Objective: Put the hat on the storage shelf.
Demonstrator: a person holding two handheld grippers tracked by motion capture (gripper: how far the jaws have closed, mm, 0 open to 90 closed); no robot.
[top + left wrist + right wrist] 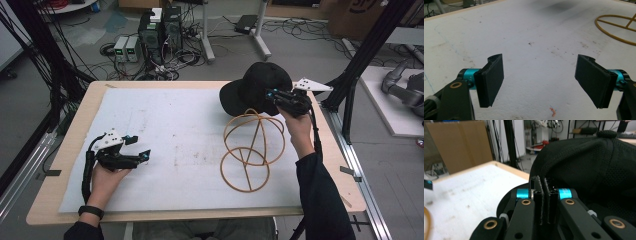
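Pinching the lower edge of the black baseball cap (596,167) between clenched jaws, with fabric caught in the thin gap between the two pads — a grip on the rim, likely chosen so the crown hangs free for lifting onto something. Sitting at the far right of the white mat (165,130), cap crown rising just beyond the fingertips of the right gripper (274,95), brim pointing away to the left. Standing just near-side of those fingertips, a yellow wire stand (250,150) made of hoops — round base ring flat on the mat, domed loops above, a shape that looks made to carry the cap. Resting well apart at the near left, the left gripper (142,148), jaws spread wide and released, nothing between the pads (492,80) but bare mat with a small orange scrap just near-side of them; probably kept low and ready to steady the stand's base ring (616,28), far off to the right of the fingers.
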